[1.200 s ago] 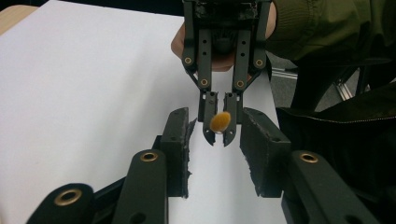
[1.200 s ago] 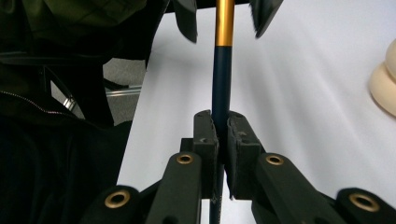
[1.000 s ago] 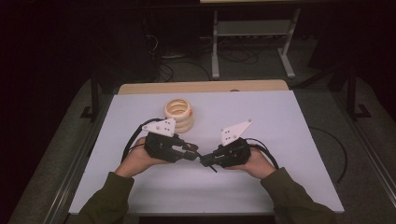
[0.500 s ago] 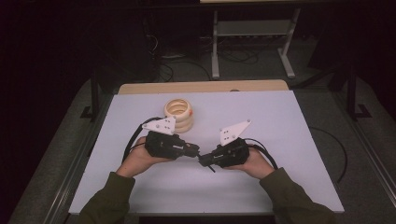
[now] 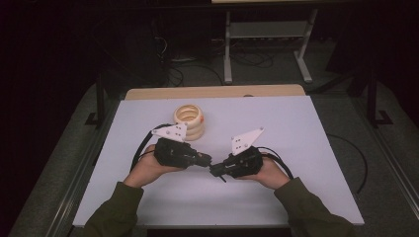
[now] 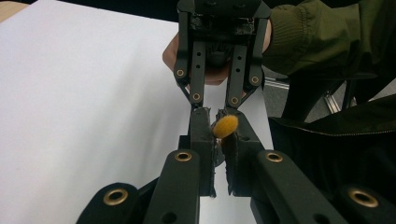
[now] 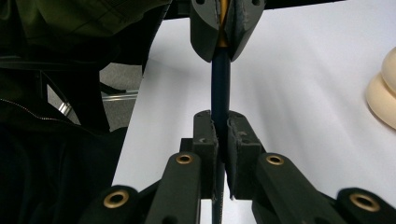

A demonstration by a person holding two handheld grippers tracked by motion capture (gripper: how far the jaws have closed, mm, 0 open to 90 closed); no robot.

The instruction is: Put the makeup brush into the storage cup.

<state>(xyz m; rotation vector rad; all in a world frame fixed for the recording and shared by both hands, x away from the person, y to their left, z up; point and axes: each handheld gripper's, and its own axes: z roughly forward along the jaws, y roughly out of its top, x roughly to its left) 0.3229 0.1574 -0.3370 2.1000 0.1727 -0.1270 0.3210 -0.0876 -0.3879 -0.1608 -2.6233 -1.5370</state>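
A dark blue stick [image 7: 220,84] with a fuzzy yellow tip [image 6: 225,126] spans the gap between my two grippers, low over the white table [image 5: 296,148]. My left gripper [image 5: 207,160] [image 6: 218,116] has just been closing and is now shut on the yellow tip. My right gripper [image 5: 213,170] [image 7: 220,121] faces it and is shut on the stick's other end. In the right gripper view the left gripper [image 7: 223,51] hangs at the top with the yellow end pinched in its jaws. The left gripper view has the right gripper [image 6: 215,100] straight ahead.
A stack of cream rings [image 5: 189,121] [image 7: 385,93] stands on the table just behind the left hand. A wooden strip [image 5: 212,92] runs along the table's far edge. Cables trail from both grippers. A metal stand [image 5: 267,44] is on the dark floor beyond.
The left gripper's jaws have drawn together on the stick's tip. Both hands have stayed where they were.
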